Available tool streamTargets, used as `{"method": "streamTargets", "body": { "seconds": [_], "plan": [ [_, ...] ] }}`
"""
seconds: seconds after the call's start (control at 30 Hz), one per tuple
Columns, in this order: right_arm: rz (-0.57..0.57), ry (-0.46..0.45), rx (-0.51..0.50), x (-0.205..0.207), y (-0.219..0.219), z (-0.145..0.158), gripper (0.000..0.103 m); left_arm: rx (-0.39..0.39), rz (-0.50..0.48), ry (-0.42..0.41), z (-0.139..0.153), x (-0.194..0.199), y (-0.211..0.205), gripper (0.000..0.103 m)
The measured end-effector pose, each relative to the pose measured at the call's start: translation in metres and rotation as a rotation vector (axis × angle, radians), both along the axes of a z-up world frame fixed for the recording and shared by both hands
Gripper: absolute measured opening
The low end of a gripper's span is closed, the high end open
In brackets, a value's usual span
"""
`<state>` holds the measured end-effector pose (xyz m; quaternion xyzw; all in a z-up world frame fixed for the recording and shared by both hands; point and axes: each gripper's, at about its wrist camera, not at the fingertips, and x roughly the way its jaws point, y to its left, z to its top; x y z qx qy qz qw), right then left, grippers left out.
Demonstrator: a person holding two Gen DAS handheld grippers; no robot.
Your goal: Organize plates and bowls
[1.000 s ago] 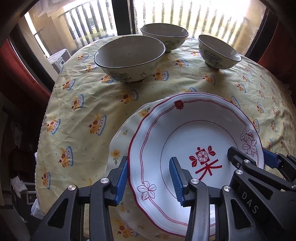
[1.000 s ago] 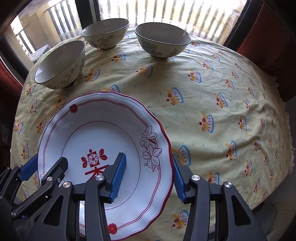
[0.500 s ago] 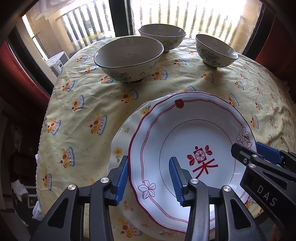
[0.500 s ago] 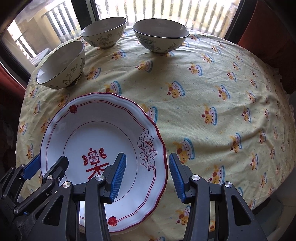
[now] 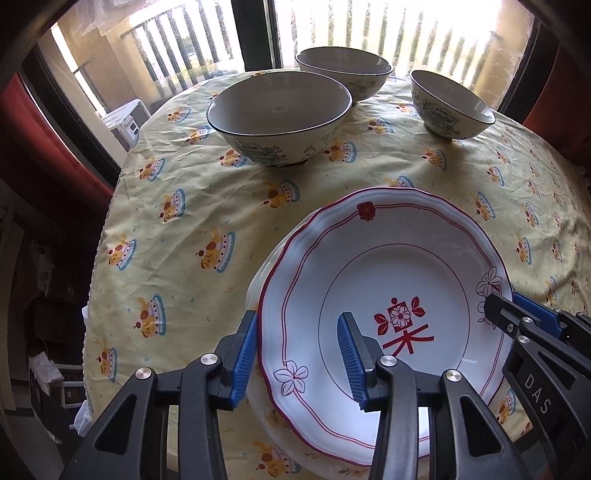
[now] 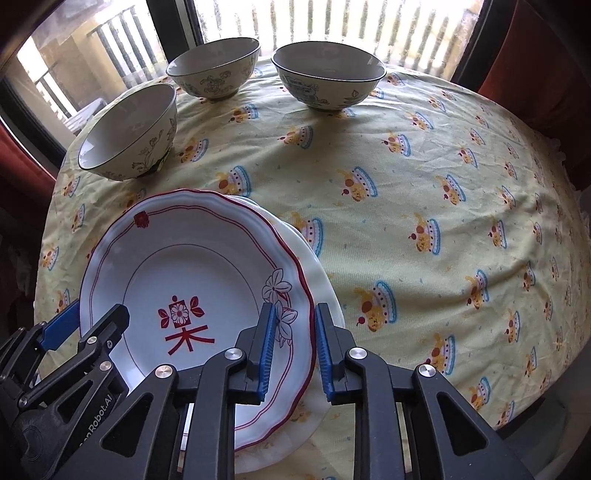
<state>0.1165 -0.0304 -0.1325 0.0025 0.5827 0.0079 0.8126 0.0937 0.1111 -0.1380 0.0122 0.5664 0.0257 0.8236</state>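
Red-rimmed plate: I see the red-rimmed plate lying on top of a plain white plate, offset so the lower one peeks out along one side; in my left view the pair sits at about 5 o'clock, in my right view at about 8 o'clock.
Left gripper: my left gripper has its jaws apart, straddling the red-rimmed plate's rim, one blue pad outside the edge and one over the plate's well; I cannot tell whether either pad touches it.
Right gripper: my right gripper has its jaws narrowly apart, set on either side of the opposite rim by the flower print; whether they actually grip it I cannot tell.
Bowls: three patterned bowls stand well apart from the plates toward 12 o'clock: a near bowl, a far bowl, and a third bowl.
Surface: the surface wears a yellow tablecloth with a repeating cartoon print.
Background: a railed window glows behind the bowls.
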Motion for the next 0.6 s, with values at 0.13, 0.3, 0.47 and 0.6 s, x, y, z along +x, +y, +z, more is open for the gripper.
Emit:
{"method": "streamTargets", "body": {
  "seconds": [0.13, 0.3, 0.47, 0.6],
  "plan": [
    [0.014, -0.005, -0.005, -0.004, 0.001, 0.0, 0.024, 0.019, -0.005, -0.024, -0.002, -0.002, -0.006, 0.052],
    [0.019, 0.006, 0.014, -0.004, -0.003, 0.001, 0.025, -0.022, 0.014, -0.007, 0.0, -0.001, -0.002, 0.063],
    [0.077, -0.017, -0.006, -0.002, -0.006, 0.013, 0.028, -0.019, 0.051, -0.02, 0.01, -0.005, -0.004, 0.077],
    [0.105, -0.048, 0.018, 0.002, -0.014, 0.025, 0.05, -0.003, 0.101, -0.021, 0.019, -0.008, -0.008, 0.08]
  ]
}}
